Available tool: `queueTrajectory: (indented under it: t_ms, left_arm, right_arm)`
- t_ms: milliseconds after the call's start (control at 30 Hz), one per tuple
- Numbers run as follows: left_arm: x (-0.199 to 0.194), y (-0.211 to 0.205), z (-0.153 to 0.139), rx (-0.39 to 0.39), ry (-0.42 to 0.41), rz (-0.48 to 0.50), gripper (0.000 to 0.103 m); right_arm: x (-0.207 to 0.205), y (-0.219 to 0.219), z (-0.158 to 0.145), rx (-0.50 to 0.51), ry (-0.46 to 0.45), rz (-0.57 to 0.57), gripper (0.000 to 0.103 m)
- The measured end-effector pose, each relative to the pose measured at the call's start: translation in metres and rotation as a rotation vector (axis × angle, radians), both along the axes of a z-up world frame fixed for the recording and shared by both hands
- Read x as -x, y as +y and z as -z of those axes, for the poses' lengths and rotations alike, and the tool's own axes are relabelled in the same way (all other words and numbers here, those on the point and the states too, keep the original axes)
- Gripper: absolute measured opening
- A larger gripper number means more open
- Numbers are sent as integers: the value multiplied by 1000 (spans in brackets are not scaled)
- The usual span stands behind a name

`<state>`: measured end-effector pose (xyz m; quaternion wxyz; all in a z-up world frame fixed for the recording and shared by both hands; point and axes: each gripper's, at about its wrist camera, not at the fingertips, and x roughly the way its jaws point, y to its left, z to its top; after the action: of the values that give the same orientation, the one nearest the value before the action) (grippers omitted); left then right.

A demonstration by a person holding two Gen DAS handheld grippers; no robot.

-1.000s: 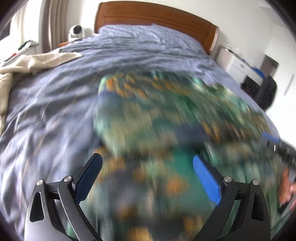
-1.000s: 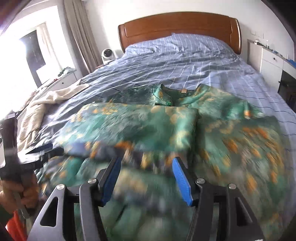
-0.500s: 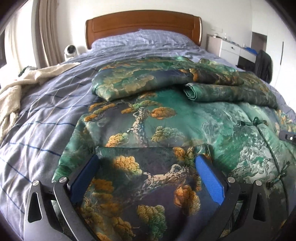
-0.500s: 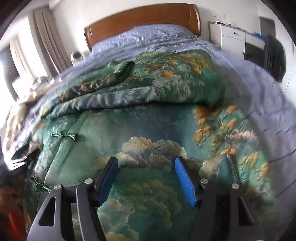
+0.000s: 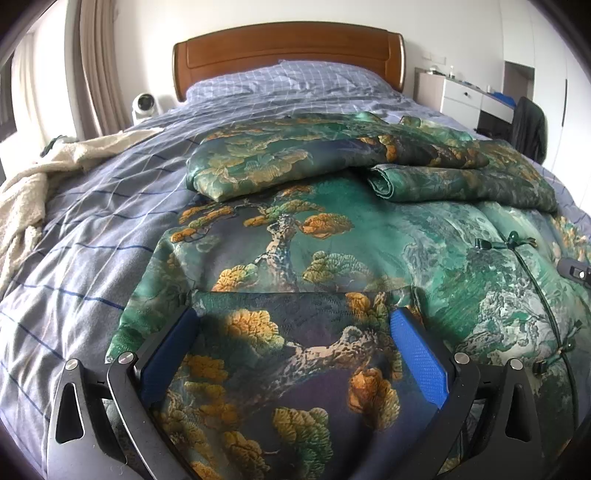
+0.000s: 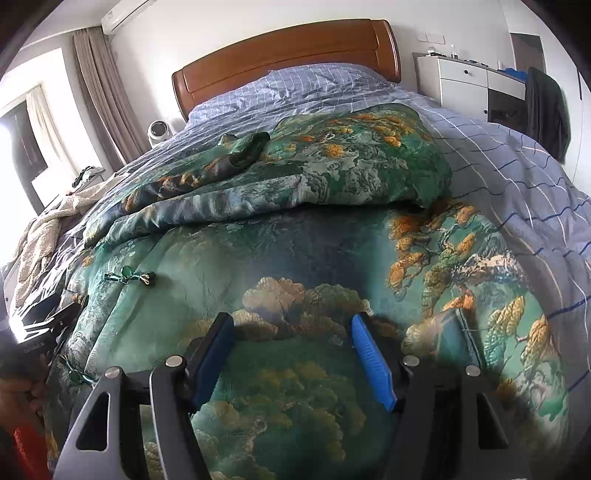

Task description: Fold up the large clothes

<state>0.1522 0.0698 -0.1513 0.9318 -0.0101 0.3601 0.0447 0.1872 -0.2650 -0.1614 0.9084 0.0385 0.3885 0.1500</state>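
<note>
No legible text, labels, brand marks, nos. or signs in either view. Only candidate: small pale lettering on a dark device (image 6: 35, 345) at left edge of right wrist view, too small and blurred to read. Printed garment (image 5: 332, 258) carries pictorial pattern only (trees, foliage), no characters made out. White unit (image 6: 125, 16) high on wall, top left of right wrist view: no readable marking.

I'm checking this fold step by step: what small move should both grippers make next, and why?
Probably close both on the jacket's near hem. The left gripper and right gripper stand open with the hem between their fingers, unpinched; both sleeves are already folded across the chest, so the bottom half seems next.
</note>
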Motion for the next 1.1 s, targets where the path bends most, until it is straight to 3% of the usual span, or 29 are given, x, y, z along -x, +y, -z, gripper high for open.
queueTrajectory:
  t_ms: [233,400,500,600,700,800,967,1100]
  left_arm:
    - [-2,0,0,4,20,-2,103]
    - [-8,7,-15,33,110,-7,102]
    - [14,35,-38,179,117,13,102]
    - [43,88,-59,315,100,-18,102]
    - [58,140,-59,374,147,-90,102]
    - [69,170,-46,399,233,-138,102]
    - [75,143,-17,440,340,-5,102]
    - [70,112,-1,393,402,89,102]
  right_arm:
    - [-1,1,0,-2,2,0,68]
    - [-3,0,-5,16,38,-1,68]
    - [-6,1,-28,37,106,-5,68]
    - [9,-20,-63,-15,63,-17,68]
    - [22,-51,-83,10,62,-17,68]
    - [30,-93,-77,28,151,11,68]
    - [50,-147,-49,-31,323,61,68]
    - [59,-146,-32,-143,397,-7,68]
